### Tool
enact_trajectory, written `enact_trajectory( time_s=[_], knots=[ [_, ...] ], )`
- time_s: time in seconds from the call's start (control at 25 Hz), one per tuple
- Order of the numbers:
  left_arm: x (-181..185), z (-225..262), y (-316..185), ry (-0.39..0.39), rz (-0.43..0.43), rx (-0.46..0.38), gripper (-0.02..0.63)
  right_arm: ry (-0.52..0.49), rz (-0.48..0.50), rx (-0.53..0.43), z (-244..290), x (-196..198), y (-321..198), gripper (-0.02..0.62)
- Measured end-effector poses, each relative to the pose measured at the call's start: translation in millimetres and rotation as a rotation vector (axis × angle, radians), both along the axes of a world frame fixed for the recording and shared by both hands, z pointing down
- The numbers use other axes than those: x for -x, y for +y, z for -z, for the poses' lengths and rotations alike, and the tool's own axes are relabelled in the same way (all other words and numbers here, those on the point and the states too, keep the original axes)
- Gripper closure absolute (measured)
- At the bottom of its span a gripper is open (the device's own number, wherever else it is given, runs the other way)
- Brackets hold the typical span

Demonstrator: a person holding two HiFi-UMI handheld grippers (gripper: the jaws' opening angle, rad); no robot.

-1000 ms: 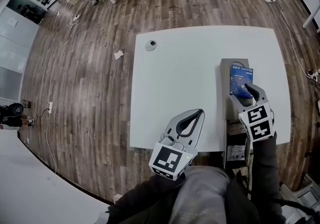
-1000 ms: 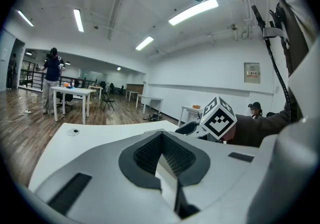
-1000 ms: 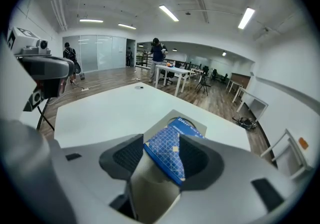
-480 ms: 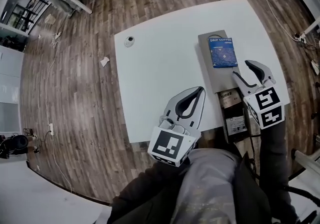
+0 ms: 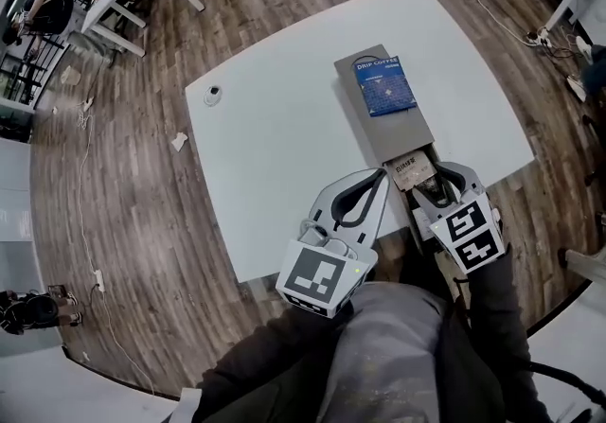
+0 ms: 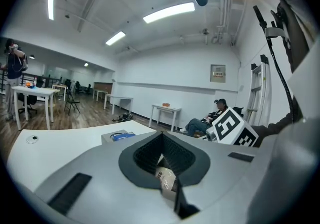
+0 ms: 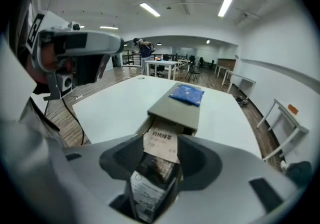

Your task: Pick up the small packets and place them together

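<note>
**At the near end of the grey box: one packet in the right gripper**

On the white counter [image 5: 275,156] lies a flat grey cardboard box [image 5: 379,132], with its long side pointing away from the person. On top of this box, at its far end, rests a blue square packet with white print [image 5: 383,85].

Just at the near end of the box, the right gripper [image 5: 437,189] is clenched on a small dark packet with a beige paper label [image 5: 407,170]. The right gripper view shows this packet standing between the two jaws, its labelled end pointing toward the open near end of the box. I cannot tell whether it touches the box.

The left gripper [image 5: 377,183] is beside the near end of the box, on its left side, over the counter. Its jaws are closed together at the tips and they grasp nothing.

Well apart from the box, toward the far left corner of the counter, sits a small round grey object [image 5: 213,95].
</note>
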State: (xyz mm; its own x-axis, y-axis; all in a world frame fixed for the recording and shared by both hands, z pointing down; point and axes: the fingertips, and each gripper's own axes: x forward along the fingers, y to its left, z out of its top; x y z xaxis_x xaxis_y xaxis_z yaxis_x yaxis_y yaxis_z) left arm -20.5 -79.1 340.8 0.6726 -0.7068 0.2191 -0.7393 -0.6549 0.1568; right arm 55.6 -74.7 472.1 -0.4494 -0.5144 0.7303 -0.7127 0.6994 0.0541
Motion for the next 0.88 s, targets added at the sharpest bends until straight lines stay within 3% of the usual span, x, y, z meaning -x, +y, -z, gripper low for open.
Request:
enact_trajectory(
  time_s=[0.44,0.68,0.88],
  knots=[
    [12.5,-3.5,-3.0,-0.007,0.011,0.007,0.603,0.153,0.023,0.146,-50.6,19.4,-2.1,0.382],
    [28.6,-11.9,-15.5,0.007,0.056,0.022,0.603,0.302,0.063,0.234,-67.6,17.1,-3.2,0.377],
    [26.3,-17.7,-22.5,0.037,0.047,0.035,0.603,0.332,0.095,0.293,-72.2,17.6,-1.7,0.394]
  ],
)
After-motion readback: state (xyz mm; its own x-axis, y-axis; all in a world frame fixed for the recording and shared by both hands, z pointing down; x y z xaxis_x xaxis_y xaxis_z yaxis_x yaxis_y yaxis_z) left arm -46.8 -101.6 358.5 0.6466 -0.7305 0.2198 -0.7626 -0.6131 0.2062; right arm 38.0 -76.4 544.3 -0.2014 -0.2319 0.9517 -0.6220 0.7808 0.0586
